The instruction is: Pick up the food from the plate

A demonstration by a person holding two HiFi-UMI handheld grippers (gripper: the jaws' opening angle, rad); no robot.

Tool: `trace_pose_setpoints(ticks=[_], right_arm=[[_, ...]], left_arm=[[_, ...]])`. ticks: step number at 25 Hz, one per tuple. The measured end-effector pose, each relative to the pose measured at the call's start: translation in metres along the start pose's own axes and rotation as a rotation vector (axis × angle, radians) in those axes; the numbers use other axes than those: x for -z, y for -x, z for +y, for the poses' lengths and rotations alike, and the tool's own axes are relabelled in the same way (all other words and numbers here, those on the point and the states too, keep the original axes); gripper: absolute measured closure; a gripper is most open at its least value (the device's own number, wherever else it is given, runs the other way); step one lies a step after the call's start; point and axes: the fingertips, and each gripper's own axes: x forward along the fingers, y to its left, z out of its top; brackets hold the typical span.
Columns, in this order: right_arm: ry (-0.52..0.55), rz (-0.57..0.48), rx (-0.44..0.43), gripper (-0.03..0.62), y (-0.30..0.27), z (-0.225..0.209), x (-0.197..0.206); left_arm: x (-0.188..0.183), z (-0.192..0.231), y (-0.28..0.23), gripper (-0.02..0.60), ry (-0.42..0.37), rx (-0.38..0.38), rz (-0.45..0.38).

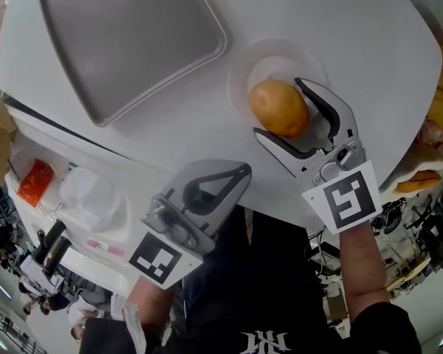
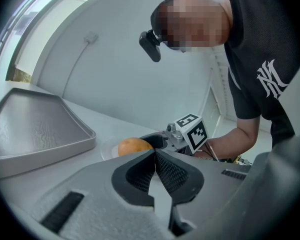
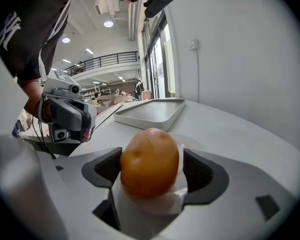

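Observation:
A round orange-brown piece of food (image 1: 279, 108) (image 3: 150, 169) rests on a small white plate (image 1: 262, 65) on the white table. My right gripper (image 1: 278, 109) (image 3: 150, 173) is open, one jaw on each side of the food. The left pad touches it or nearly so, and a thin gap shows at the right pad. My left gripper (image 1: 242, 172) (image 2: 155, 155) is shut on nothing, near the table's front edge, short of the plate. From there the food (image 2: 134, 146) shows just past its tips.
A grey tray (image 1: 133, 35) (image 2: 35, 129) (image 3: 152, 111) lies left of the plate. A white cart below the table's left edge holds a red packet (image 1: 35, 180) and clear containers (image 1: 88, 198). The table's rim runs close behind both grippers.

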Motion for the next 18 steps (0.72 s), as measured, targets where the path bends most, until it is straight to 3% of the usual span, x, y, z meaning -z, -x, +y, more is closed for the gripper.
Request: trace_pose_setpoints(ticks=[18], right_arm=[[0.002, -0.015, 0.004, 0.247, 0.0021, 0.0005, 0.0005]], left_arm=[[0.0026, -0.0052, -0.0028, 0.575, -0.007, 0.005, -0.012]])
